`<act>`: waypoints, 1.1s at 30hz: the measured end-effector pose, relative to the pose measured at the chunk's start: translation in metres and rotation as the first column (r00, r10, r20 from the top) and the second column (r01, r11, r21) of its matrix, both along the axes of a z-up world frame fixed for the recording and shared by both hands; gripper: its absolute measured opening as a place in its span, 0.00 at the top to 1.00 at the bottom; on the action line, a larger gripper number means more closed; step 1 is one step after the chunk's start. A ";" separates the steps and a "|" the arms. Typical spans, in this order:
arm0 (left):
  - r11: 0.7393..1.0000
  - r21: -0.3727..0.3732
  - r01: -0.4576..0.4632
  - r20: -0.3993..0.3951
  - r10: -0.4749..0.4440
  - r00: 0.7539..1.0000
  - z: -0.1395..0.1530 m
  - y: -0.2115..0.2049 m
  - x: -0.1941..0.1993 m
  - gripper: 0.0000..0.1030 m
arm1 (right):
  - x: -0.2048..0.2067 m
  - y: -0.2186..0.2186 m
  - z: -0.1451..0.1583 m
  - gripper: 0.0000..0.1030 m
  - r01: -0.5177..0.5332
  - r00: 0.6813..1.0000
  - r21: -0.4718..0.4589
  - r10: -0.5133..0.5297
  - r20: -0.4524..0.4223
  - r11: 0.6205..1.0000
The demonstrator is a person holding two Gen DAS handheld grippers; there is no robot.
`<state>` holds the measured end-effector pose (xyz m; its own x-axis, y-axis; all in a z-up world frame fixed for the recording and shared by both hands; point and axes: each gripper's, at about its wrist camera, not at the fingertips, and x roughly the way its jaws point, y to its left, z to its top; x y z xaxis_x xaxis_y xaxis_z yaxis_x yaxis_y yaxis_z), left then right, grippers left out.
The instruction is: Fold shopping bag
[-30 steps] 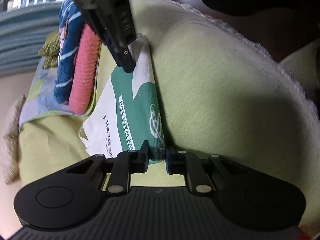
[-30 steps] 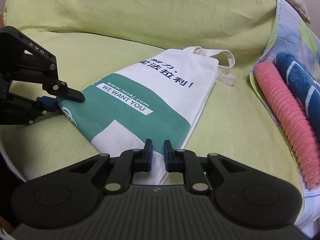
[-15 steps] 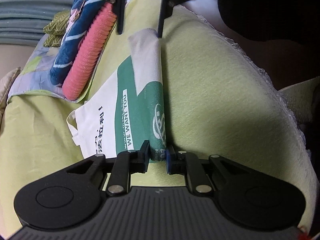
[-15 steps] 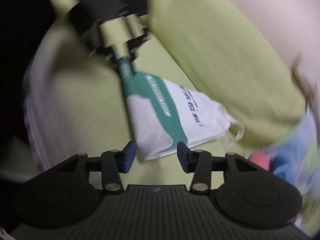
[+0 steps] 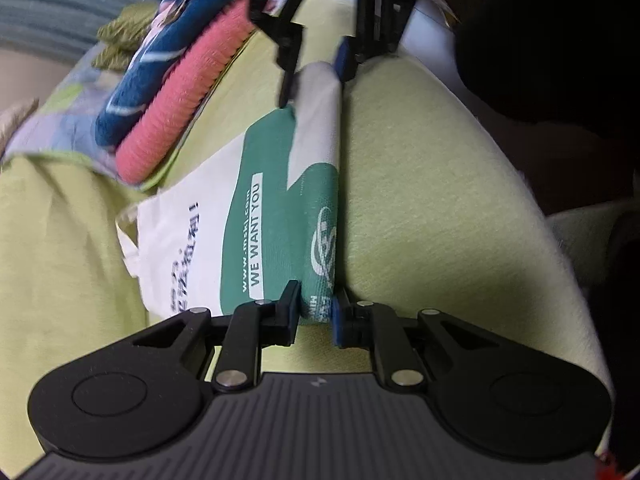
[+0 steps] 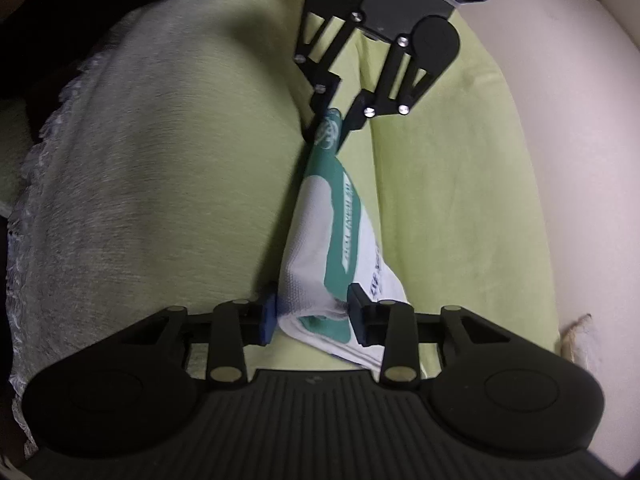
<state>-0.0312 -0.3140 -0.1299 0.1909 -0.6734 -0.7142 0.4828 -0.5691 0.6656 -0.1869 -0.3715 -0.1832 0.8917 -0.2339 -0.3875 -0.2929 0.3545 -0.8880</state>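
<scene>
At the bottom of the left wrist view, the left gripper (image 5: 315,312) is nearly closed, its two pads pinching the near corner of the shopping bag (image 5: 276,216) at the green printed end. The bag is a white cloth tote with a green panel, a white strip reading "WE WANT YOU" and dark characters on the white part; it lies on a yellow-green sofa cover (image 5: 432,208), and its right-hand edge is lifted into a raised fold running straight away from the pads. Its cloth handles (image 5: 127,240) lie at the left end, flat on the cover. At the far end of that raised edge, the right gripper (image 5: 316,76) straddles the white corner of the bag. In the right wrist view, the right gripper (image 6: 312,314) is partly open and its jaws have just been closing; the bunched white and green corner of the bag (image 6: 340,248) sits between them, touching the right pad, while contact at the blue left pad cannot be confirmed. From there the bag stretches away as a narrow taut band to the left gripper (image 6: 330,128), which clamps its green far corner. Beside the bag in the left wrist view, a coral-pink ribbed roll (image 5: 180,100) and a dark blue patterned fabric (image 5: 168,52) lie side by side, touching, on a pale patchwork cloth (image 5: 60,128).
</scene>
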 end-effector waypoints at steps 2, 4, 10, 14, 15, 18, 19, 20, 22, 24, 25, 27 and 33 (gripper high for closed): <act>0.999 0.026 -0.046 -0.068 0.048 0.997 0.008 -0.007 0.005 0.86 | 0.004 -0.004 0.008 0.76 0.025 0.999 0.077 -0.023 -0.032 0.997; 0.994 0.061 -0.088 -0.140 0.096 0.986 0.018 -0.013 0.009 0.85 | 0.012 -0.007 0.021 0.78 0.090 0.994 0.182 -0.076 -0.081 0.979; 0.962 0.219 -0.166 -0.387 0.241 0.890 0.045 -0.022 0.030 0.81 | 0.029 -0.045 0.071 0.79 0.365 0.927 0.661 -0.189 -0.324 0.655; 0.918 0.323 -0.229 -0.512 0.373 0.774 0.054 -0.040 0.057 0.81 | 0.031 -0.076 0.077 0.78 0.468 0.884 0.804 -0.182 -0.431 0.368; 0.902 0.354 -0.247 -0.535 0.412 0.738 0.055 -0.045 0.064 0.81 | 0.033 -0.089 0.076 0.78 0.487 0.873 0.826 -0.178 -0.453 0.285; 0.861 0.424 -0.282 -0.559 0.493 0.666 0.058 -0.058 0.078 0.79 | 0.037 -0.122 0.072 0.78 0.527 0.844 0.849 -0.148 -0.515 0.051; 0.847 0.443 -0.293 -0.562 0.517 0.645 0.058 -0.062 0.081 0.79 | 0.037 -0.132 0.070 0.78 0.536 0.835 0.844 -0.134 -0.533 -0.021; 0.833 0.462 -0.304 -0.565 0.541 0.623 0.058 -0.065 0.084 0.78 | 0.038 -0.139 0.069 0.78 0.543 0.828 0.837 -0.121 -0.548 -0.075; 0.806 0.496 -0.324 -0.571 0.584 0.577 0.057 -0.068 0.090 0.75 | 0.041 -0.153 0.064 0.79 0.558 0.812 0.813 -0.096 -0.576 -0.167; 0.773 0.534 -0.343 -0.580 0.630 0.516 0.055 -0.071 0.100 0.73 | 0.044 -0.166 0.059 0.79 0.570 0.792 0.776 -0.071 -0.607 -0.270; 0.765 0.543 -0.346 -0.584 0.640 0.499 0.054 -0.073 0.104 0.72 | 0.044 -0.172 0.056 0.79 0.575 0.781 0.752 -0.059 -0.622 -0.321; 0.756 0.552 -0.353 -0.593 0.653 0.472 0.052 -0.072 0.107 0.71 | 0.045 -0.178 0.053 0.80 0.594 0.752 0.699 -0.033 -0.658 -0.398; 0.746 0.508 -0.432 -0.617 0.664 0.422 0.057 -0.053 0.106 0.70 | 0.054 -0.196 0.040 0.83 0.624 0.649 0.513 0.027 -0.760 -0.590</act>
<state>0.0753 -0.3668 -0.0733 -0.1980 -0.4122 -0.8893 0.9801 -0.0692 -0.1862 -0.1325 -0.5678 -0.1429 0.6015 0.4744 -0.6427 0.4167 0.5001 0.7591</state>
